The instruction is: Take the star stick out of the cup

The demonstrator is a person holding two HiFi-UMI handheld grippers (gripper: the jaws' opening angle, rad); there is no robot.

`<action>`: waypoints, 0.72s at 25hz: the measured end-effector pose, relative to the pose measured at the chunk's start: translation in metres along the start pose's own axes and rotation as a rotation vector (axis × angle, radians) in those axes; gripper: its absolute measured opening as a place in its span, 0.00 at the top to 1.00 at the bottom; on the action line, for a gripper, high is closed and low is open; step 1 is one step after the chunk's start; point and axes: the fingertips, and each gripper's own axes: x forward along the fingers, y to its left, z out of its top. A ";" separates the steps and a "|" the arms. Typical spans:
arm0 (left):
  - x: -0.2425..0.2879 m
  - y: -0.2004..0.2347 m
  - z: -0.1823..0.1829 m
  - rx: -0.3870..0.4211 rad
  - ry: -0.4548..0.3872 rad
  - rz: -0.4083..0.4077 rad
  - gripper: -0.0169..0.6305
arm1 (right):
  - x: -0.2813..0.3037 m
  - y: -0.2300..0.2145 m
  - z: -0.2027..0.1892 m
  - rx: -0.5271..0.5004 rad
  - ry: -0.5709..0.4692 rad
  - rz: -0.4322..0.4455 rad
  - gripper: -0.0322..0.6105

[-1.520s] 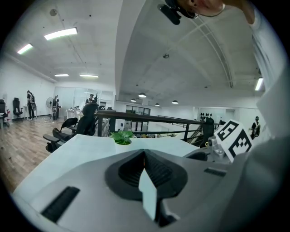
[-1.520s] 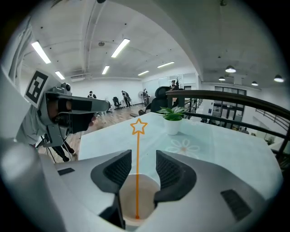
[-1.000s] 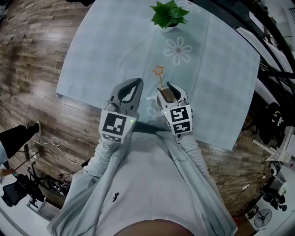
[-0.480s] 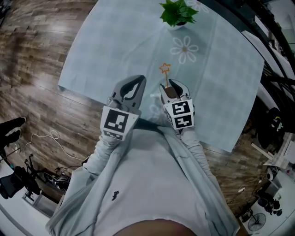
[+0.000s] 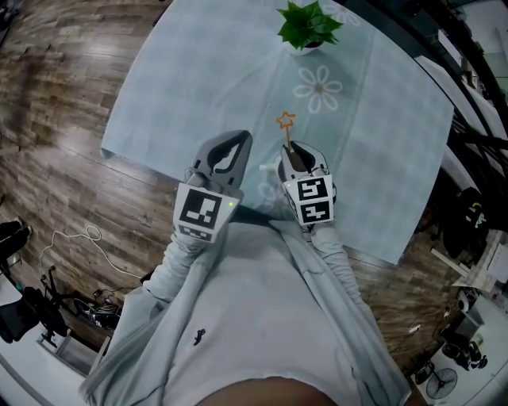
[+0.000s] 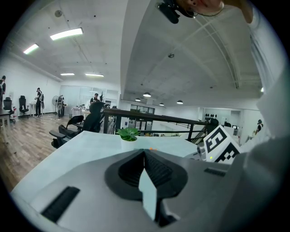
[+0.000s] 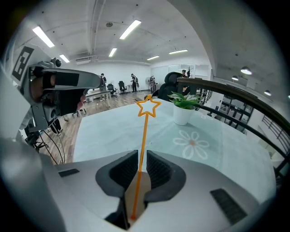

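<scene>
An orange star stick point(image 7: 144, 131) stands up out of a tan cup point(image 7: 141, 189) that shows low between my right gripper's jaws. In the head view its star point(image 5: 286, 120) pokes out just beyond my right gripper point(image 5: 298, 149). The right gripper point(image 7: 141, 156) has just been closing around the stick. The stick lies against the left pad, with a narrow gap left to the other pad. My left gripper point(image 5: 236, 137) hovers beside it over the table's near edge. In its own view the left gripper point(image 6: 145, 153) is shut on nothing.
The table has a pale blue cloth point(image 5: 206, 71) with a printed white flower point(image 5: 317, 86). A small potted plant point(image 5: 308, 24) stands at the far side, also visible as the plant point(image 7: 185, 106). Wooden floor lies to the left, dark railings and stands point(image 5: 476, 143) to the right.
My right gripper's jaws have drawn in around the stick. The left gripper has stayed where it was.
</scene>
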 end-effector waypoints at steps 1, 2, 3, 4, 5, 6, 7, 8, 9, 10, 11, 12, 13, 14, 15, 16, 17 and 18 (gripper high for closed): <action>0.000 0.001 0.000 0.000 -0.001 0.000 0.94 | 0.000 -0.001 0.000 0.002 0.000 -0.005 0.85; 0.000 0.001 0.001 0.000 -0.002 0.000 0.94 | -0.001 -0.002 -0.001 0.003 0.000 -0.012 0.87; 0.000 0.002 0.001 0.000 -0.003 0.000 0.94 | -0.001 -0.003 -0.002 0.003 0.000 -0.018 0.89; 0.000 0.002 0.001 0.000 -0.003 -0.001 0.94 | -0.001 -0.003 -0.002 0.005 0.001 -0.022 0.89; 0.000 0.002 0.002 0.000 -0.004 -0.002 0.94 | -0.002 -0.003 -0.002 0.008 0.001 -0.023 0.90; 0.000 0.002 0.002 -0.001 -0.005 -0.003 0.94 | -0.002 -0.003 -0.002 0.013 0.000 -0.022 0.90; 0.000 0.002 0.003 -0.001 -0.006 -0.004 0.94 | -0.003 -0.003 -0.001 0.020 -0.001 -0.020 0.91; 0.001 0.002 0.003 -0.001 -0.006 -0.004 0.94 | -0.003 -0.003 -0.001 0.026 -0.004 -0.018 0.92; 0.001 0.002 0.003 0.000 -0.006 -0.005 0.94 | -0.004 -0.003 -0.001 0.032 -0.008 -0.017 0.92; 0.001 0.003 0.003 0.001 -0.006 -0.006 0.94 | -0.004 -0.003 0.000 0.037 -0.012 -0.017 0.92; 0.001 0.003 0.003 0.002 -0.007 -0.008 0.94 | -0.004 -0.003 0.001 0.042 -0.018 -0.018 0.92; 0.001 0.004 0.004 0.003 -0.009 -0.009 0.94 | -0.005 -0.003 0.003 0.047 -0.025 -0.019 0.92; 0.001 0.005 0.005 0.004 -0.011 -0.010 0.94 | -0.006 -0.003 0.005 0.052 -0.032 -0.021 0.92; 0.001 0.005 0.006 0.005 -0.013 -0.011 0.94 | -0.007 -0.004 0.007 0.057 -0.039 -0.023 0.92; 0.001 0.006 0.007 0.006 -0.015 -0.012 0.94 | -0.008 -0.004 0.009 0.063 -0.046 -0.025 0.92; 0.001 0.006 0.008 0.008 -0.017 -0.014 0.94 | -0.009 -0.005 0.012 0.069 -0.054 -0.026 0.92; 0.002 0.007 0.009 0.010 -0.019 -0.017 0.94 | -0.010 -0.005 0.015 0.075 -0.063 -0.028 0.92; 0.002 0.007 0.010 0.014 -0.020 -0.019 0.94 | -0.012 -0.006 0.017 0.079 -0.072 -0.030 0.92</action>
